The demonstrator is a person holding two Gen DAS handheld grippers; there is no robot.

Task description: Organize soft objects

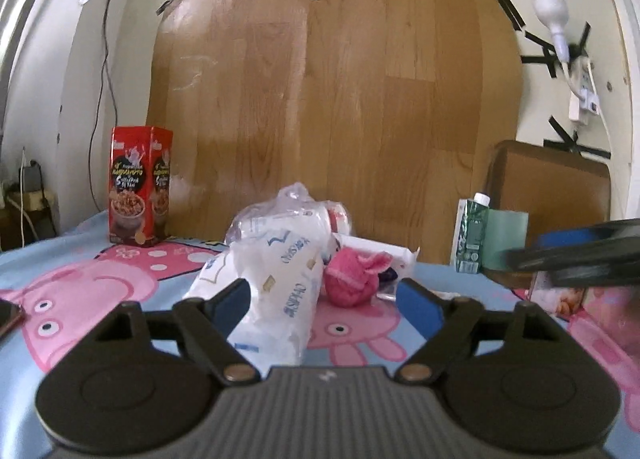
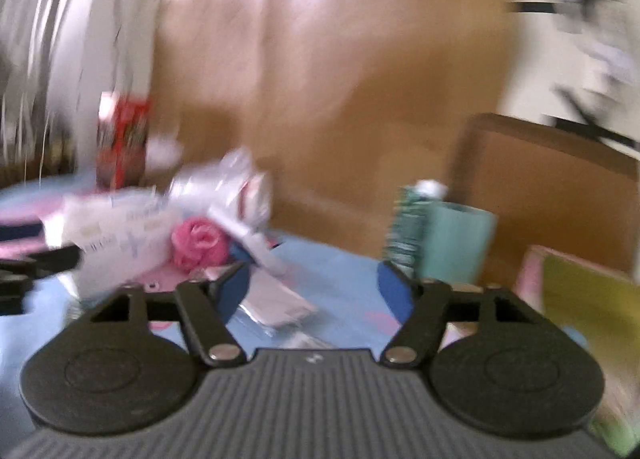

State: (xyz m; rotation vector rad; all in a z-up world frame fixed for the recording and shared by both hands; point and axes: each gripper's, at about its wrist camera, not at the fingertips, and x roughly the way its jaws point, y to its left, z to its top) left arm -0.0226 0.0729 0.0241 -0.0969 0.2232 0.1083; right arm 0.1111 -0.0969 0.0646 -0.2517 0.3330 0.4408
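Note:
A white plastic pack of tissues (image 1: 276, 287) lies on the cartoon-print cloth (image 1: 80, 287), its near end between my left gripper's (image 1: 324, 299) open blue fingers (image 1: 420, 305). A pink balled cloth (image 1: 350, 277) sits just right of it, with a crumpled clear bag (image 1: 288, 211) and a white pouch (image 1: 380, 255) behind. The right wrist view is motion-blurred: my right gripper (image 2: 316, 287) is open and empty above the cloth, with the pink cloth (image 2: 198, 245) and the tissue pack (image 2: 116, 243) to its left and a flat silvery packet (image 2: 276, 307) below it.
A red snack box (image 1: 140, 187) stands at back left. A green carton (image 1: 474, 235) and a teal cup (image 1: 504, 239) stand at back right. A brown board (image 1: 332, 107) leans on the wall. A yellow-green and pink box (image 2: 588, 323) is at the right.

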